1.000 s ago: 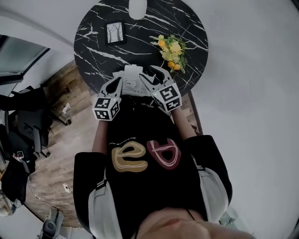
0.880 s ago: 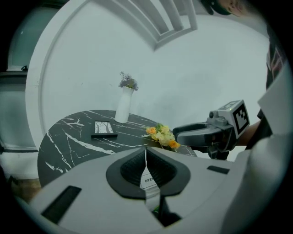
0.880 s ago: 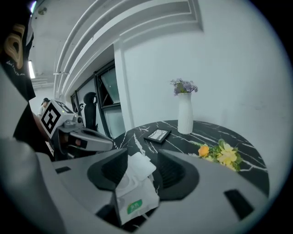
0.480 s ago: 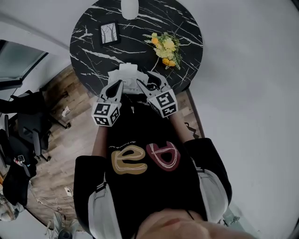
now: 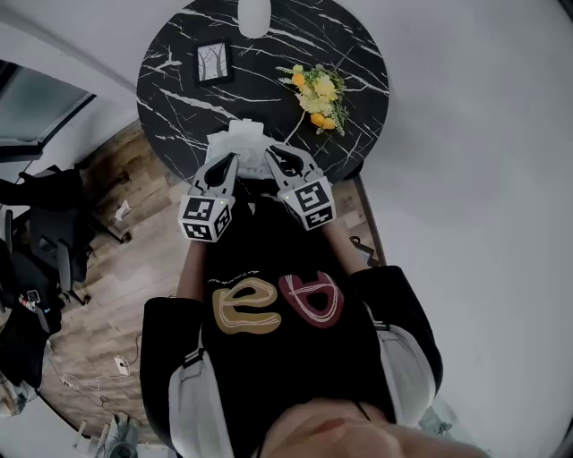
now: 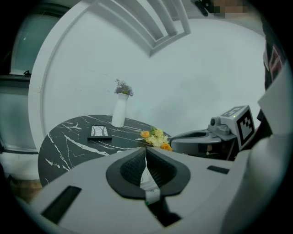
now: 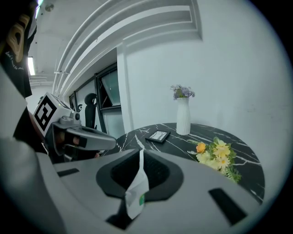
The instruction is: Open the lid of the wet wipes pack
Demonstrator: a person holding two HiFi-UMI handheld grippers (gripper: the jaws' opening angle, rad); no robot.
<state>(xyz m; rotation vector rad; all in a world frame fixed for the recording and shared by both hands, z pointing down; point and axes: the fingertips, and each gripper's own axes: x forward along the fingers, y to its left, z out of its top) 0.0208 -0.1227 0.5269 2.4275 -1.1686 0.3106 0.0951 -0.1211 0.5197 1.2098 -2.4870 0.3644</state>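
The white wet wipes pack point(image 5: 240, 140) lies at the near edge of the round black marble table point(image 5: 358, 54). My left gripper point(image 5: 229, 161) is shut on the pack's left end; a strip of white and green film point(image 6: 149, 185) sticks out between its dark pads point(image 6: 132, 167). My right gripper point(image 5: 272, 156) is closing on the pack's right end, and its pads point(image 7: 155, 171) pinch a fold of white film with a green mark point(image 7: 137, 188). Each gripper sees the other alongside: the right gripper point(image 6: 201, 140), the left gripper point(image 7: 80, 135). The pack's lid is hidden.
A white vase point(image 5: 254, 13) stands at the table's far edge, a small picture frame point(image 5: 215, 61) lies at the back left, and yellow flowers point(image 5: 320, 94) lie to the right. A black chair point(image 5: 45, 228) and cables are on the wooden floor at the left.
The right gripper's jaws, wide open a second ago, have closed onto the pack's right end. Both grippers shifted slightly toward the table's near edge.
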